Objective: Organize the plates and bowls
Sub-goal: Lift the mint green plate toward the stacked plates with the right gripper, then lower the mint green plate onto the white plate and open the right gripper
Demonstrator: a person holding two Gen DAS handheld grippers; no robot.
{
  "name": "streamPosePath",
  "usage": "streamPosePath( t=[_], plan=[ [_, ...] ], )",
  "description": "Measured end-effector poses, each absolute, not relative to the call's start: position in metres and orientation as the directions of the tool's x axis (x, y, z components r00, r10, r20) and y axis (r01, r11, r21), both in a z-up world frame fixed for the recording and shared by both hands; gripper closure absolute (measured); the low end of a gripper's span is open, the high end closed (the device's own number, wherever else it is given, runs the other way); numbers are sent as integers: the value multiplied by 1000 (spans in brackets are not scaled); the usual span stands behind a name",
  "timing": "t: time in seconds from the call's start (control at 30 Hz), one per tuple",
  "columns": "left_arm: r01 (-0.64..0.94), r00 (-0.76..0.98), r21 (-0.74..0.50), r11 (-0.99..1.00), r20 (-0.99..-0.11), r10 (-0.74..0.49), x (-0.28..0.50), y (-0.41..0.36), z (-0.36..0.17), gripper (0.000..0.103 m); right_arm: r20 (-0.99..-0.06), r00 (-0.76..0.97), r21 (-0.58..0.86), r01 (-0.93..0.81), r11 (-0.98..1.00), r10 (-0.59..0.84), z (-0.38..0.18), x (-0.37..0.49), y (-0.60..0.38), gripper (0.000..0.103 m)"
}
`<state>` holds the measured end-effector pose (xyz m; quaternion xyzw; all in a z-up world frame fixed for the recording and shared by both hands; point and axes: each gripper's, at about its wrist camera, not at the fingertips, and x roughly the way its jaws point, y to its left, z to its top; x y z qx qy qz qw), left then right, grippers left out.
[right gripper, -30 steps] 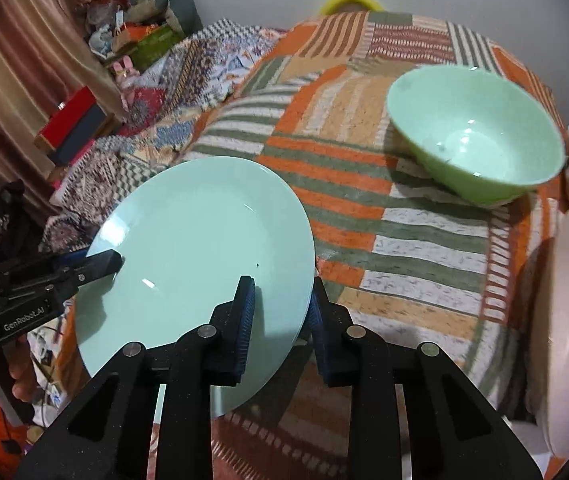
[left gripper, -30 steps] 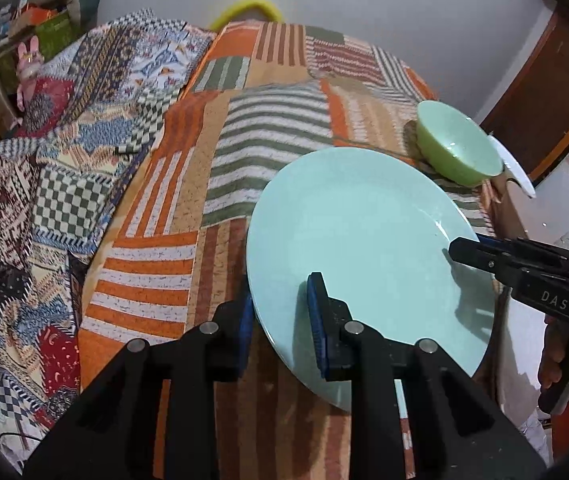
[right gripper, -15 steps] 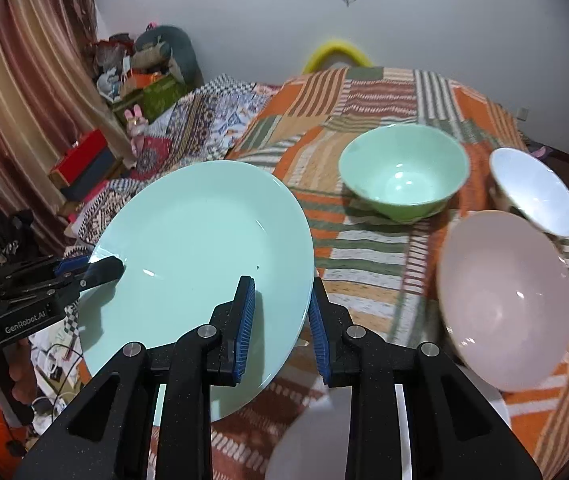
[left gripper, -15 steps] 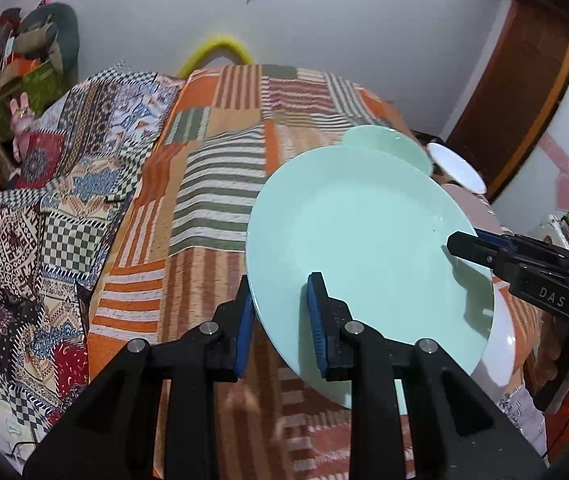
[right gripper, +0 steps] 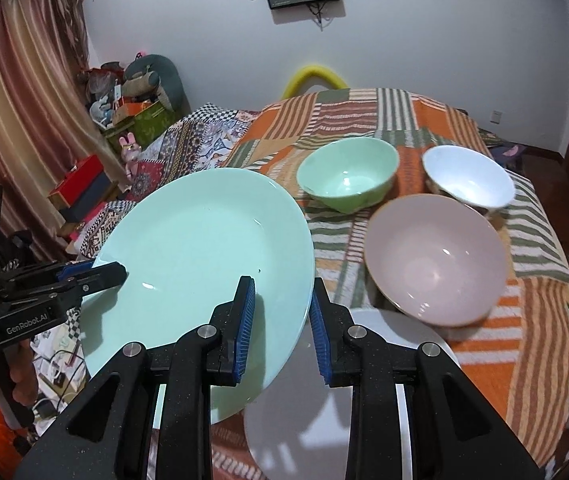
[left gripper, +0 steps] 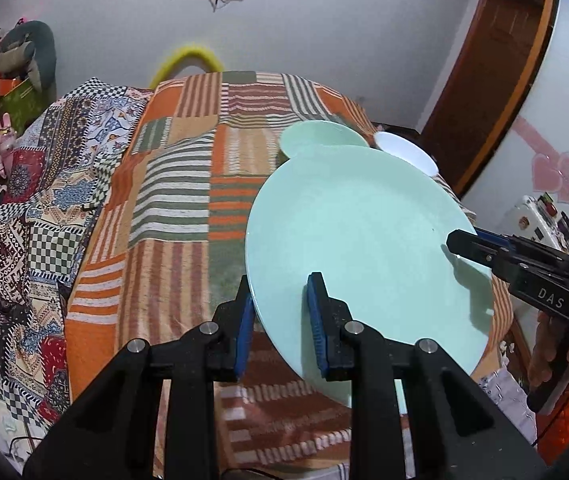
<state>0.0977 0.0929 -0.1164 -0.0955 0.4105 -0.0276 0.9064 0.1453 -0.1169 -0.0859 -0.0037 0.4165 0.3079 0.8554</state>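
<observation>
Plate lifted clear of the bed

Your left gripper [left gripper: 280, 316] and right gripper [right gripper: 282, 316] each pinch the green plate [right gripper: 204, 264] by its rim; it has risen, now hanging above the white plate [right gripper: 348, 396], ready to stack

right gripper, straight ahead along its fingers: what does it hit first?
Apart from the mint plate clamped in the right gripper, probably the striped blanket just short of the green bowl; depth is uncertain.
</observation>
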Motion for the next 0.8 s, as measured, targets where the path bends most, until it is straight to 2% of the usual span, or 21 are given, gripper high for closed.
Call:
streamPosePath(
  t=[0.8],
  plan=[
    [65, 543, -147, 987, -824, -159, 96, 0, -153, 79, -750, 447, 326, -390, 861, 487, -128, 112, -207, 77]
  ],
)
